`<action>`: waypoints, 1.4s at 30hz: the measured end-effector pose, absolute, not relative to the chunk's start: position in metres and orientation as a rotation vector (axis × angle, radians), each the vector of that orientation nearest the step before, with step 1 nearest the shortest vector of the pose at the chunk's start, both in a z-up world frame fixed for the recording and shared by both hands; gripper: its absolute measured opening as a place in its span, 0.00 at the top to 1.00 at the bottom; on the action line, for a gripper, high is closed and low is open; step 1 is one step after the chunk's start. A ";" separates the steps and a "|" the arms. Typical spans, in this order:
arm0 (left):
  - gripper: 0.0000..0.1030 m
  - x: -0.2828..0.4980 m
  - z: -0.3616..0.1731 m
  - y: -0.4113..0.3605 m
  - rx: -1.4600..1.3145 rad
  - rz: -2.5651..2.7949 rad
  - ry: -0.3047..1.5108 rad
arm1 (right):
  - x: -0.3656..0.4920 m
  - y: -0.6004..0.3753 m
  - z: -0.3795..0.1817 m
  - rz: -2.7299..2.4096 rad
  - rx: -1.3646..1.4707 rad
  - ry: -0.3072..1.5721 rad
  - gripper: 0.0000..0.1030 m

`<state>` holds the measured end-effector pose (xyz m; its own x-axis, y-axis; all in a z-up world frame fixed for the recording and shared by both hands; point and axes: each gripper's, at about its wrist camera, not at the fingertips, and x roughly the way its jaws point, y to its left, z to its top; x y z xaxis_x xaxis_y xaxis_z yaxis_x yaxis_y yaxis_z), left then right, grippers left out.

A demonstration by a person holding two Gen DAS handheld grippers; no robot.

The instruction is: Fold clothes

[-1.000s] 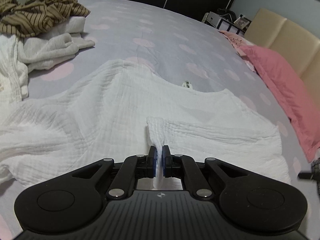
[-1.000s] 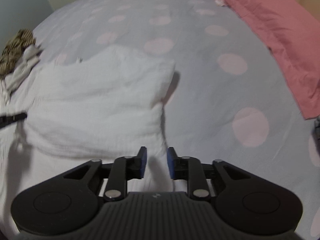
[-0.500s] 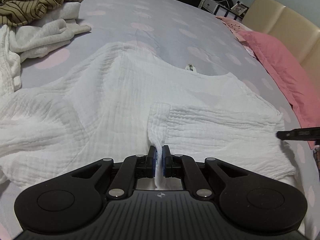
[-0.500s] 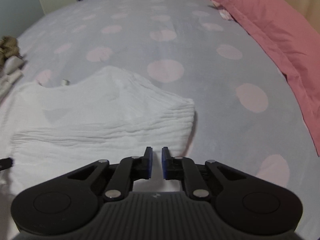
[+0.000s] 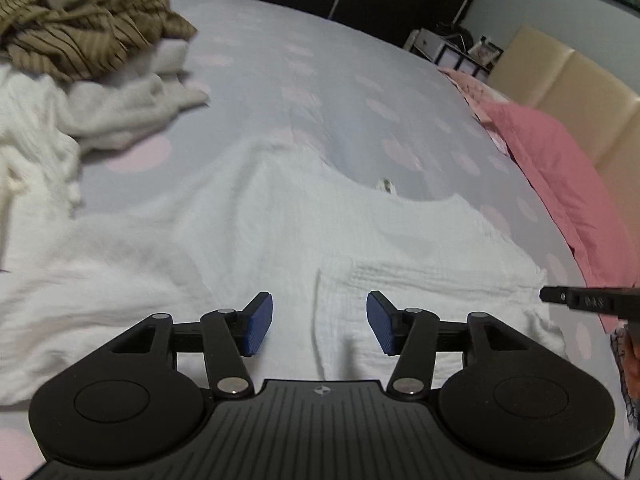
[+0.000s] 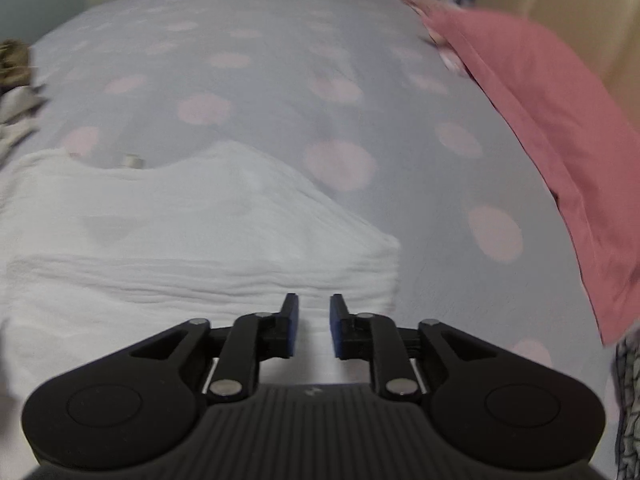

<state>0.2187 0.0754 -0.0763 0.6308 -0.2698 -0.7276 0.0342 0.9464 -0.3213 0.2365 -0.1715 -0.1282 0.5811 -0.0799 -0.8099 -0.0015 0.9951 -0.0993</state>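
White garment (image 5: 248,240): soft, limp, light; left tool (image 5: 319,322) just opened, released; grip folded sleeve edge (image 5: 320,280) directly ahead.

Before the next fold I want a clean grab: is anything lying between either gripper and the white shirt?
Nothing visible does. The left gripper, jaws just opened, and the right gripper hover open directly over the white shirt; the brown striped garment lies far off.

Striped brown garment (image 5: 84,36) cut off at left edge; bedside clutter (image 5: 456,46) blurred.
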 end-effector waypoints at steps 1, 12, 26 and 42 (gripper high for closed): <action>0.51 0.216 -0.072 0.078 -0.289 -0.168 0.869 | 0.230 -0.165 -0.123 -0.017 -0.090 0.941 0.74; 0.51 0.174 -0.057 0.130 -0.211 -0.016 0.914 | 0.166 -0.118 -0.117 0.152 -0.094 0.966 0.65; 0.50 0.163 0.012 0.265 -0.085 0.200 0.974 | 0.113 -0.143 -0.094 0.157 -0.001 0.943 0.55; 0.49 0.166 -0.032 0.331 0.021 0.305 1.029 | 0.097 -0.128 -0.098 0.179 0.086 0.949 0.53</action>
